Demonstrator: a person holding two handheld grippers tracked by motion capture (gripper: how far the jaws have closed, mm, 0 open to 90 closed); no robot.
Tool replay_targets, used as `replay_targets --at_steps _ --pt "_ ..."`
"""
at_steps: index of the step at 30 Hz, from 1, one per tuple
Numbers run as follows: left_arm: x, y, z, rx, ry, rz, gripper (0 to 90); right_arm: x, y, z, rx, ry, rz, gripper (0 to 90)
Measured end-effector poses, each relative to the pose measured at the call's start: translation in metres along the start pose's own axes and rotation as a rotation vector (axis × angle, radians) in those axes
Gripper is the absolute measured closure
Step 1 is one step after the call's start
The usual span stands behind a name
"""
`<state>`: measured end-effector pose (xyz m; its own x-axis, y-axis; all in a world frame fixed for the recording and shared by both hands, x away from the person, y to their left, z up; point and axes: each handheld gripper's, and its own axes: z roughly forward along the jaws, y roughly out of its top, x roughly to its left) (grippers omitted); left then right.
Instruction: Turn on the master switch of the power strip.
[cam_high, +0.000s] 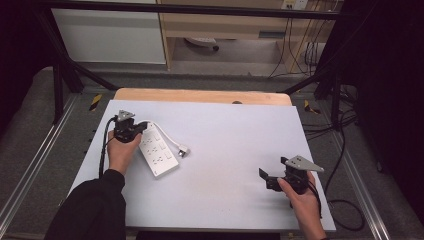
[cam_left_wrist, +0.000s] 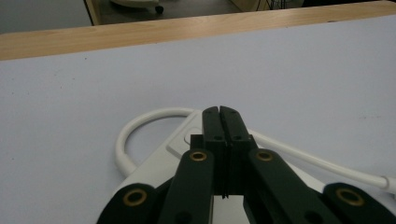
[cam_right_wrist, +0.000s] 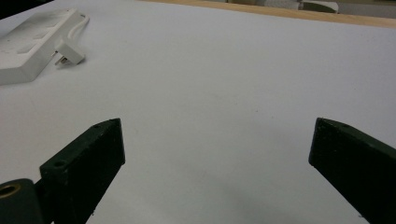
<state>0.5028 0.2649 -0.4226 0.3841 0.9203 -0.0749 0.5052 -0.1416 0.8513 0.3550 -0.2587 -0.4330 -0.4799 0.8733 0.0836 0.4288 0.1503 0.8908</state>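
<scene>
With the left gripper (cam_high: 137, 125) pressed together on the power strip's (cam_high: 159, 152) far end and the right gripper (cam_high: 263, 174) spread well apart, any push could slide the strip across the table (cam_high: 235, 135).

grey floor (cam_high: 240, 80); wooden shelving (cam_high: 225, 22) | black frame (cam_high: 65, 75); cables (cam_high: 345, 150)

The power strip (cam_high: 157, 152) is the only obstacle lying on the desk (cam_high: 230, 150), at its left part, set at a slant. Its white cord (cam_high: 167, 136) loops off the strip's far end and runs along its right side to the plug (cam_high: 183, 151), which lies just right of the strip. The left tongs (cam_high: 144, 125) sit pressed together over the strip's far end. Right of the plug the desk surface is bare across to the right tongs (cam_high: 266, 179), whose jaws stand wide apart, well away from the strip.
</scene>
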Motion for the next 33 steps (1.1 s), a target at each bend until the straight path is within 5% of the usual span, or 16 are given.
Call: replay_targets --at_steps 11,33 --pt "0.006 -0.003 0.009 0.008 0.008 -0.028 90.0 0.000 0.000 0.000 0.002 0.002 0.002 4.0" --pt "0.008 -0.005 0.022 0.013 0.033 -0.004 90.0 0.000 0.000 0.000 0.001 0.002 0.004 3.9"
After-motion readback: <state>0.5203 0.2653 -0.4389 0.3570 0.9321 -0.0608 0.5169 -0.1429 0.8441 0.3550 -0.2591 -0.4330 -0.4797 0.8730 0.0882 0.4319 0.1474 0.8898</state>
